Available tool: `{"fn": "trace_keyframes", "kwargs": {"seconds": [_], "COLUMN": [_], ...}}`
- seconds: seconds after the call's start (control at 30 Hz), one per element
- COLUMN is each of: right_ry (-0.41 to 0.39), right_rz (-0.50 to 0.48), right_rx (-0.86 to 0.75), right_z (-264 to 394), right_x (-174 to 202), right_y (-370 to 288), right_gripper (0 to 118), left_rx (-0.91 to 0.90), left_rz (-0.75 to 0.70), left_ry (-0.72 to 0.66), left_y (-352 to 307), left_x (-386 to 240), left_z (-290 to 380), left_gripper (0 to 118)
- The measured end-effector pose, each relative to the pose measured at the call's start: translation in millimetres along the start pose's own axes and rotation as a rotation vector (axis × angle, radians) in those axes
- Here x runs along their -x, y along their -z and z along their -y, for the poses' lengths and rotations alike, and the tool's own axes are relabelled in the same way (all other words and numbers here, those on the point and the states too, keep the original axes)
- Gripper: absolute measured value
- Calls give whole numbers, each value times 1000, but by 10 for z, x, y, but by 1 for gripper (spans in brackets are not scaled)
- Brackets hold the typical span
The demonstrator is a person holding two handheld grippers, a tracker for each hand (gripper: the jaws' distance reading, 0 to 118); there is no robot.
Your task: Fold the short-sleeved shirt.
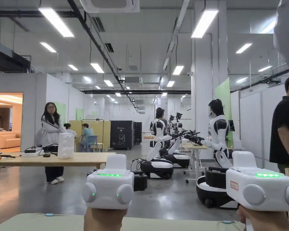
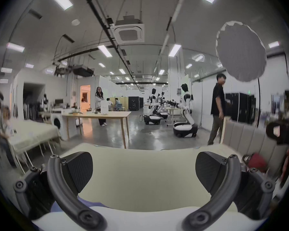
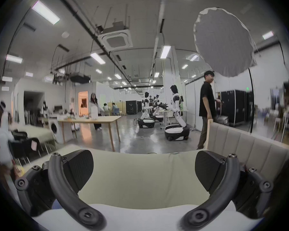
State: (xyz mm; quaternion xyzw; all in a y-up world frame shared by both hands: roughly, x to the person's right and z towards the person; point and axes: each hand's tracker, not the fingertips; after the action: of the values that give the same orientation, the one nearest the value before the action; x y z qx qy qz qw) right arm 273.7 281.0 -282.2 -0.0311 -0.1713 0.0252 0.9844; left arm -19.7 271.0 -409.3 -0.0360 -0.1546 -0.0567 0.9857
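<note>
1. Busy lab hall behind a pale table (image 2: 140, 176); 
2. left gripper (image 2: 143, 171) and right gripper (image 3: 143, 171) both wide apart, holding nothing; 
3. shirt (image 2: 83, 203), probably that bluish bit down low; 
4. grabbing blind could miss it.

L gripper (image 2: 143, 173) fingers (image 2: 78, 169) apart, above table (image 2: 140, 161)
</note>
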Motion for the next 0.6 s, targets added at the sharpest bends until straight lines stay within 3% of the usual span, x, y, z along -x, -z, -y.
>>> {"fn": "trace_keyframes", "kwargs": {"seconds": [0.03,0.07,0.1,0.13,0.17,0.2,0.23,0.27,0.3,0.33,0.37,0.47,0.5,0.53,0.57,0.6], "right_ry": [-176,-476,-870,-1328,-1832,-2266,-2563,-2714,-2632,-2396,-2106,-935,-611,-215,46,197], "right_rz": [53,159,261,347,392,375,292,259,294,282,259,76,15,-98,-149,-138], "right_rx": [22,49,37,-31,-123,-198,-231,-259,-245,-176,-106,26,52,111,110,78], "right_z": [-50,-89,-34,158,420,605,616,659,620,558,488,82,1,-41,13,105], "right_x": [73,218,396,532,521,400,268,203,279,404,534,657,603,458,358,310], "right_y": [24,63,102,141,151,131,78,53,68,74,76,39,48,106,142,157], "right_gripper": [118,118,118,118,118,118,118,118,118,118,118,118,118,118,118,118], "left_rx": [11,-18,-99,-299,-484,-605,-655,-620,-477,-375,-274,-35,13,62,112,161], "left_rz": [-46,-113,-223,-335,-384,-304,-211,-166,-141,-157,-139,38,65,22,-71,-115], "left_ry": [215,572,976,1491,1914,2213,2395,2393,2175,1899,1569,532,288,7,-161,-265], "left_y": [27,42,41,27,-18,-52,-97,-139,-143,-138,-136,-96,-51,42,145,191], "left_x": [-65,-171,-276,-320,-289,-125,-38,-58,-106,-232,-329,-220,-145,-83,-30,-26], "left_z": [-50,-59,35,284,475,604,636,619,597,522,399,34,34,118,211,271], "left_gripper": [118,118,118,118,118,118,118,118,118,118,118,118,118,118,118,118]}}
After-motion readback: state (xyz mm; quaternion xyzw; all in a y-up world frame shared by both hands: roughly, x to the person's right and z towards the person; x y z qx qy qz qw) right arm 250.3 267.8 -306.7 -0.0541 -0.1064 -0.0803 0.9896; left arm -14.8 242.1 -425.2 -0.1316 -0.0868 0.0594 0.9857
